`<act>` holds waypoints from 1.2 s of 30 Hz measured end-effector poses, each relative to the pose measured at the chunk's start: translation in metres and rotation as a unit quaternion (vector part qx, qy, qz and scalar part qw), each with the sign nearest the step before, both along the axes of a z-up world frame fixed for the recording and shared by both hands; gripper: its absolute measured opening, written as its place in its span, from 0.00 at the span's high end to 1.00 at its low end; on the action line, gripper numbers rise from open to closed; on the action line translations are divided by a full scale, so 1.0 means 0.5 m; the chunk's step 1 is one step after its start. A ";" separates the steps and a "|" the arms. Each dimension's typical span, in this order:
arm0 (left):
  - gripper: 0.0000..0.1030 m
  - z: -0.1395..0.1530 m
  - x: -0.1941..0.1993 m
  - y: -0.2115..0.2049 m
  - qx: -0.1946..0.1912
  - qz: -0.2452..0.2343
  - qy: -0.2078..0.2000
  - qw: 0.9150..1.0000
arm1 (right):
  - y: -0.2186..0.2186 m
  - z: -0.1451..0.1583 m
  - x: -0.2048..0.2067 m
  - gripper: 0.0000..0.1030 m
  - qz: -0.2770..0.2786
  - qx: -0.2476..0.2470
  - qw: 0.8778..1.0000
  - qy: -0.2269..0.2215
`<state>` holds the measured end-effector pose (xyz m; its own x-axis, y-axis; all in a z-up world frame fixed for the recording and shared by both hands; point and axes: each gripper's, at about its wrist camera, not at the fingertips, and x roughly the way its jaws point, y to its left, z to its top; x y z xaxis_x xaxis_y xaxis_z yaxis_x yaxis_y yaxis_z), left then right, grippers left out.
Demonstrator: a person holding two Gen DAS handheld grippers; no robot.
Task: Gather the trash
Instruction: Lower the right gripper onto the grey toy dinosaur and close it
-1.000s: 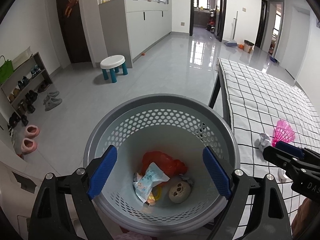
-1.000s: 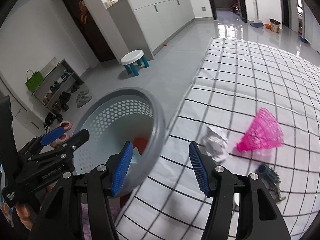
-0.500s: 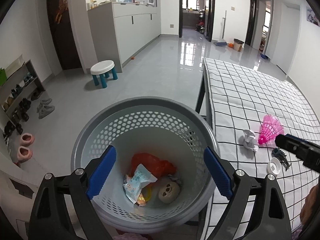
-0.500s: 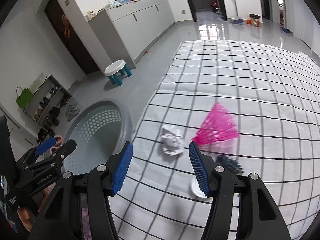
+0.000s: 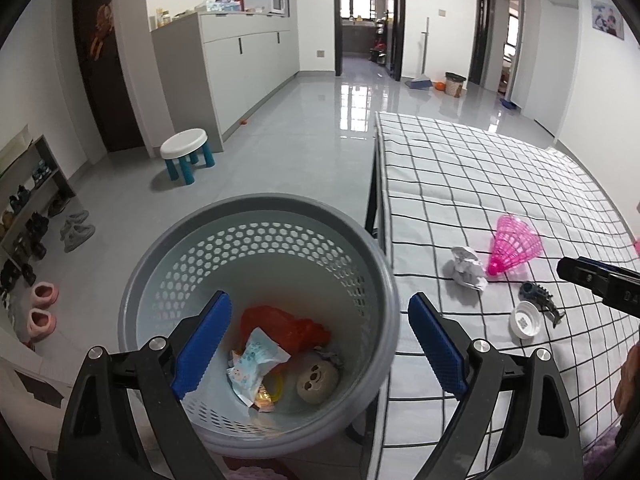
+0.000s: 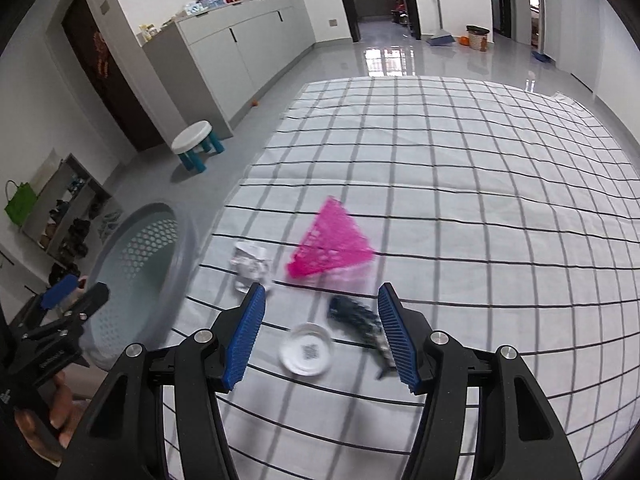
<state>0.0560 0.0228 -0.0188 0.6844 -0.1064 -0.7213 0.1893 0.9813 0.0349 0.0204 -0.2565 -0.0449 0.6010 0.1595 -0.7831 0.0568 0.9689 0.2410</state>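
- Beside the checked counter, the grey basket holds wrappers.
- Left claw hovers over the basket, blue pads spread wide, empty.
- Right claw hangs above the counter, agape, framing a white cap and a dark, blurred item, possibly a hair clip.
- Crumpled paper lies beside a pink shuttlecock.

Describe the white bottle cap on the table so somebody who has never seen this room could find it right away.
Start at the checked tablecloth beside the grey basket. Four small things lie near its basket-side edge; the white cap is nearest the right tongs, lying open side up. Unlike the crumpled paper, pink shuttlecock and dark hair clip, it is flat, round and has a small printed square inside.
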 end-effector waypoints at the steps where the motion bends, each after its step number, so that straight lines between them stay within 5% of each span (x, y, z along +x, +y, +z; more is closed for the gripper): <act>1: 0.14 0.000 -0.001 -0.004 0.000 -0.003 0.000 1.000 | -0.004 -0.003 -0.001 0.45 -0.002 -0.003 1.000 0.003; 28: 0.12 -0.032 -0.038 -0.098 0.018 -0.069 0.010 0.997 | -0.001 -0.103 0.023 0.46 0.029 -0.100 0.993 0.062; 36: 0.12 -0.038 -0.039 -0.100 0.015 -0.072 0.014 0.997 | 0.021 -0.116 0.038 0.64 0.048 -0.112 0.990 0.065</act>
